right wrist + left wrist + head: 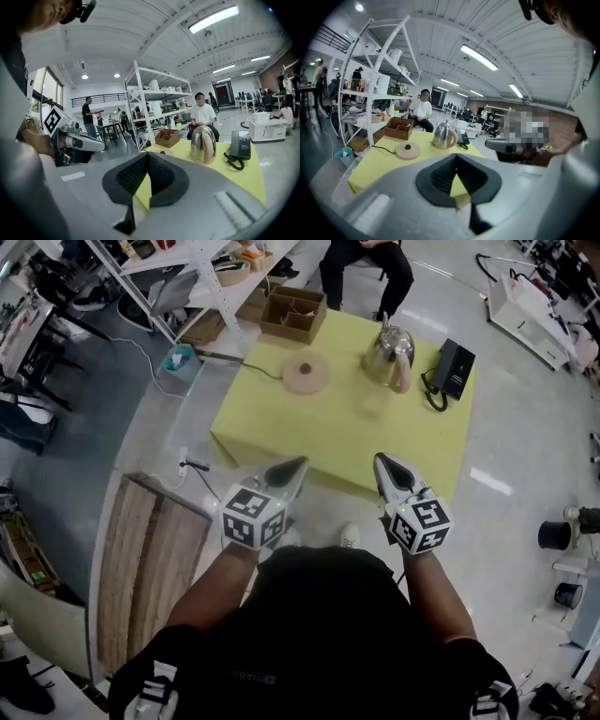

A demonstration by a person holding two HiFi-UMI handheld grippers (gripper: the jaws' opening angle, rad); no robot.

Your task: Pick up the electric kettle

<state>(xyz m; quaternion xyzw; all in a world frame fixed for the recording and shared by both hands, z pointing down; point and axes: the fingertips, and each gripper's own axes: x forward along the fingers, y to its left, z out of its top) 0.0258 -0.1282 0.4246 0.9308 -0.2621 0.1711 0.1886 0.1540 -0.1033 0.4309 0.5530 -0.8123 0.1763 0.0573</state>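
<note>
A shiny steel electric kettle (389, 354) with a beige handle stands upright at the far side of the yellow table (281, 432); it also shows as the kettle (444, 136) and the kettle (203, 144) in the gripper views. Its round beige base (306, 373) lies apart to the left, with a black cord trailing off. My left gripper (286, 470) and right gripper (389, 465) hover side by side at the table's near edge, well short of the kettle. The left gripper (456, 157) and the right gripper (148, 154) both have their tips together, with nothing between them.
A wooden compartment box (293, 313) sits at the table's far corner, and a black desk phone (452, 369) lies right of the kettle. A person (366, 268) sits beyond the table. A white shelving rack (187, 277) stands far left, and a wooden board (150, 559) lies on the floor at near left.
</note>
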